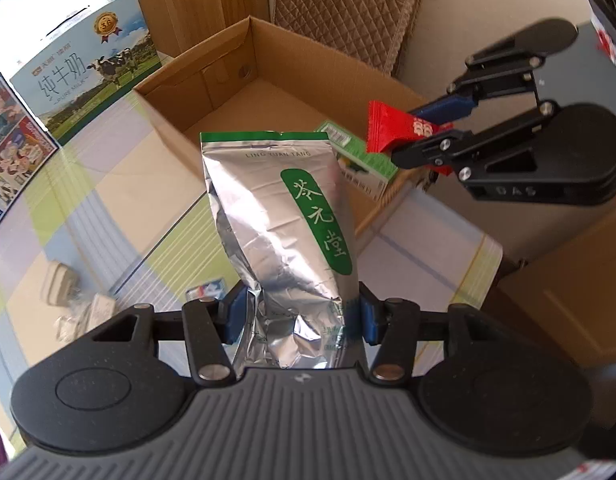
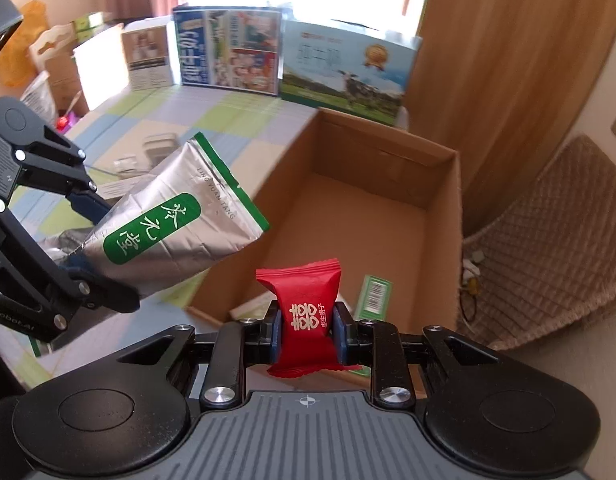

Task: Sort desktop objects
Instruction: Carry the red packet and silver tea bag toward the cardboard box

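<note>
Two tools carry items toward the open cardboard box point(image 2: 388, 208): the left tool point(image 1: 297, 316) pinches a silver tea pouch point(image 1: 279, 220), the right tool point(image 2: 305, 332) a red candy packet point(image 2: 303, 308), at lower centre. Next, each needs release over the box.

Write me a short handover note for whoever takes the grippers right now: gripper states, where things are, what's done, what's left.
Left gripper: shut on the silver tea pouch, held in the air short of the cardboard box.
Right gripper: shut on the red candy packet, above the box's near edge.
Done: a green carton already lies in the box.
Left: drop both held items in, then clear the small items still on the checked tablecloth.
</note>
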Action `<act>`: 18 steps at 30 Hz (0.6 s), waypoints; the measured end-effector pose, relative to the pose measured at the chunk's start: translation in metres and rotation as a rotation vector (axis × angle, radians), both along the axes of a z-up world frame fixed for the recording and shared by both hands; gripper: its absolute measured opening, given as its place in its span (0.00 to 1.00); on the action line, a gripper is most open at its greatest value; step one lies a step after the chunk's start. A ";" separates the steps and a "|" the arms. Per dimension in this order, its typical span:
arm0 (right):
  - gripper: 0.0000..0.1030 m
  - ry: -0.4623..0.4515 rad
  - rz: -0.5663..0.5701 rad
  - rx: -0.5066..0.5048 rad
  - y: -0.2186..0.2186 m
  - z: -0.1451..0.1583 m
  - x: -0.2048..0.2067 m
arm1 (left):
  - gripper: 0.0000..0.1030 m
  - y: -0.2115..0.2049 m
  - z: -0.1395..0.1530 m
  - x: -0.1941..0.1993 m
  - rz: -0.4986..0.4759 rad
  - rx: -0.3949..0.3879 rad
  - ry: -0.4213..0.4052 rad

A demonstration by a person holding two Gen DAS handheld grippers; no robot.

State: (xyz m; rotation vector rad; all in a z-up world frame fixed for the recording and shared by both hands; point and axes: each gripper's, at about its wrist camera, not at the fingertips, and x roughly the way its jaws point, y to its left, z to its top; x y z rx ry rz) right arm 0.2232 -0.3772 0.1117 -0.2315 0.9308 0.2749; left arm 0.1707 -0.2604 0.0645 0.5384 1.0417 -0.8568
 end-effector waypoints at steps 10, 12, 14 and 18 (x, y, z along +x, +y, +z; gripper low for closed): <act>0.22 0.013 -0.101 0.034 -0.040 -0.005 0.027 | 0.47 -0.043 -0.005 0.029 0.076 -0.062 0.030; 0.22 0.009 -0.126 0.039 -0.045 -0.005 0.032 | 0.47 -0.048 -0.006 0.036 0.093 -0.080 0.038; 0.22 0.004 -0.140 0.039 -0.049 -0.005 0.036 | 0.47 -0.051 -0.006 0.043 0.118 -0.105 0.053; 0.22 -0.002 -0.157 0.029 -0.052 -0.007 0.044 | 0.47 -0.057 -0.006 0.054 0.166 -0.136 0.048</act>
